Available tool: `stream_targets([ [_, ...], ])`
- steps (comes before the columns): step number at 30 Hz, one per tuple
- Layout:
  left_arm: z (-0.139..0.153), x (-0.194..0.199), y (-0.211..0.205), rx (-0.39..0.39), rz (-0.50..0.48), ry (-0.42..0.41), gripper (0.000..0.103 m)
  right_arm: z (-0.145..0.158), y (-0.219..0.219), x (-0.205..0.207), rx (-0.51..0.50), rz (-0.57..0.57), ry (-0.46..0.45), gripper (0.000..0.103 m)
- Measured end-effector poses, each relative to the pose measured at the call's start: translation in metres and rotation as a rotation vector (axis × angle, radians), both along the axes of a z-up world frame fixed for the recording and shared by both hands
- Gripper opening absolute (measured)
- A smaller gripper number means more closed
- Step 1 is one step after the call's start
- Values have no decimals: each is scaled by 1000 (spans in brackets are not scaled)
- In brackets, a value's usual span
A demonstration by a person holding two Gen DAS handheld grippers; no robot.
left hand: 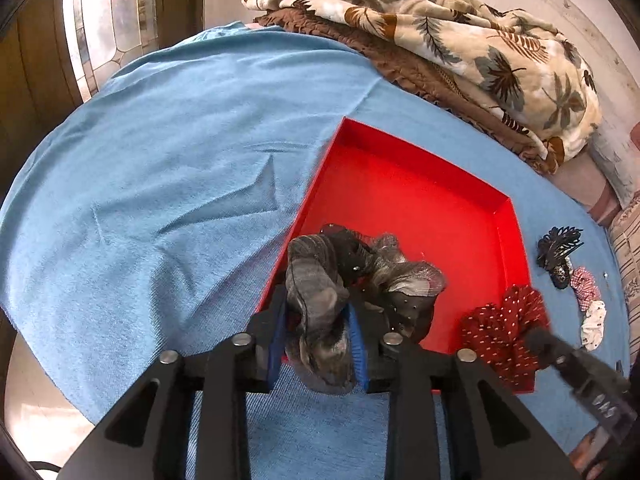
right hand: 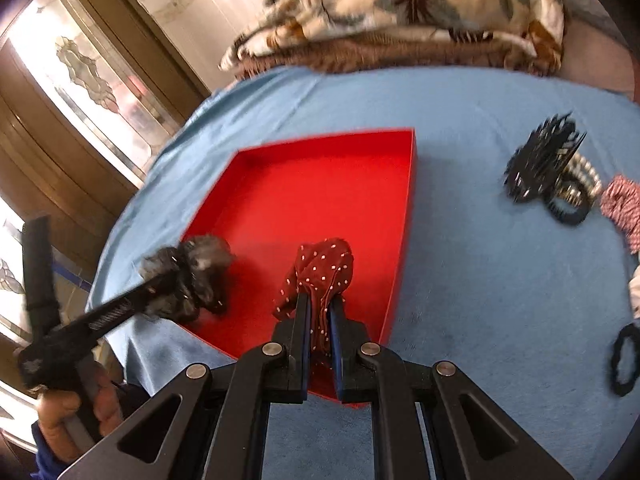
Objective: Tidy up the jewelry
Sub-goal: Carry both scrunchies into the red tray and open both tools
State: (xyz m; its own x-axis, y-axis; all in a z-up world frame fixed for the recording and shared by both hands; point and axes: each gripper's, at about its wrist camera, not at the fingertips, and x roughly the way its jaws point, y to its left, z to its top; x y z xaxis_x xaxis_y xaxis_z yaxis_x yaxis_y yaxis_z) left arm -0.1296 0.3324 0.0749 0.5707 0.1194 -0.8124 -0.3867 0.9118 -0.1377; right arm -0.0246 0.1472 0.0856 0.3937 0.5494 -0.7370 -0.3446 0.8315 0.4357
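A red open box (left hand: pixel 404 184) lies on a blue cloth; it also shows in the right wrist view (right hand: pixel 320 184). My left gripper (left hand: pixel 318 304) is shut on a grey-black scrunchie (left hand: pixel 332 280) over the box's near left corner; that scrunchie also shows in the right wrist view (right hand: pixel 196 276). My right gripper (right hand: pixel 320 300) is shut on a dark red dotted scrunchie (right hand: pixel 324 268) over the box's near edge; it also shows in the left wrist view (left hand: pixel 504 320).
A black claw clip (right hand: pixel 540 168), a black band with beads (right hand: pixel 572 204), a red-white scrunchie (right hand: pixel 624 208) and a black hair tie (right hand: pixel 624 360) lie on the cloth right of the box. A folded leaf-print blanket (left hand: pixel 460 52) lies behind.
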Motion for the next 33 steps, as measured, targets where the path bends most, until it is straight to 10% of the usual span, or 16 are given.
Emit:
stream_targets([
  [5,12,-7,-4,7,10,-35,41,1,6,-7,-57,22,-37,13],
  [12,39,-22,-18,58,18,-94,55,16,2,-23,-81,37,-97,42],
  [33,67,-39,-90,251,-93,-120,67,25,-72,-73,-67,-91,-121,52],
])
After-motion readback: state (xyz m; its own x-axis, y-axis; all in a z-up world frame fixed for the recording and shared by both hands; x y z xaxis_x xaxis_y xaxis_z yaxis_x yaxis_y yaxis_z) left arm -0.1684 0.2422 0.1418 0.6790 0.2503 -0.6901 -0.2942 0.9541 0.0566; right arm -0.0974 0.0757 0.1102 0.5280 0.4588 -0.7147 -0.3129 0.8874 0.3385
